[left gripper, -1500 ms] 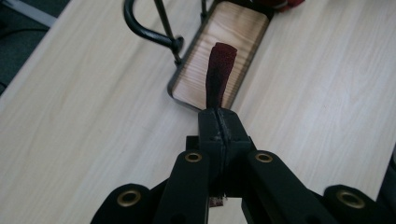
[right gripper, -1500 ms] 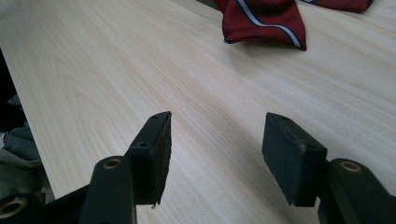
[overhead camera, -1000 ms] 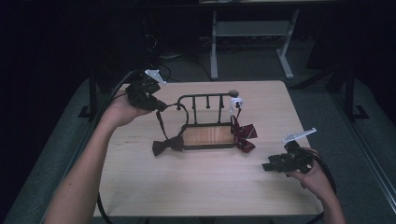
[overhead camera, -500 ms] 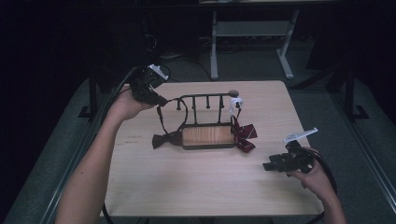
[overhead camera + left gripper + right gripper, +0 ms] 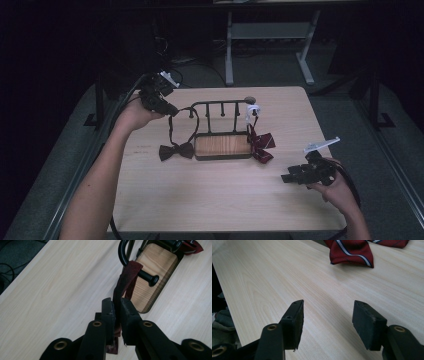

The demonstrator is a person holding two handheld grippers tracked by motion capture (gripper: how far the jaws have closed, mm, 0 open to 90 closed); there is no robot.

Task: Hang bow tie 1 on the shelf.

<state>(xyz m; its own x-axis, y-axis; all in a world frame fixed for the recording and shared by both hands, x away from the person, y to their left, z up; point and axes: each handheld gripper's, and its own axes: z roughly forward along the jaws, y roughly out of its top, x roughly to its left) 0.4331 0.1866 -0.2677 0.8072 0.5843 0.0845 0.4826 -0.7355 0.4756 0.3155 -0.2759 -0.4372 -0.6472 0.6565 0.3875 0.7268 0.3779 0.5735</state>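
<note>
1. Dark bow tie's strap point(image 5: 124, 281) loops over the black rack's point(image 5: 220, 105) end peg; its bow point(image 5: 176, 151) lies on the table left of the wooden base.
2. Left gripper point(image 5: 117, 312), jaws just easing apart, has the strap between them, loosely if at all; the strap runs from it toward the rack.
3. Right gripper point(image 5: 327, 322) rests well apart, jaws wide, empty.

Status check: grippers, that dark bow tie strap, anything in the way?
Left gripper just been opening, dark strap between fingers, looped over rack. Right gripper open, empty, above table. Nothing blocking.

High view dim, surroundings near black — tabletop point(image 5: 215, 200) evenly lit; gripper views bright, sharp, soft shadows — no glare.
</note>
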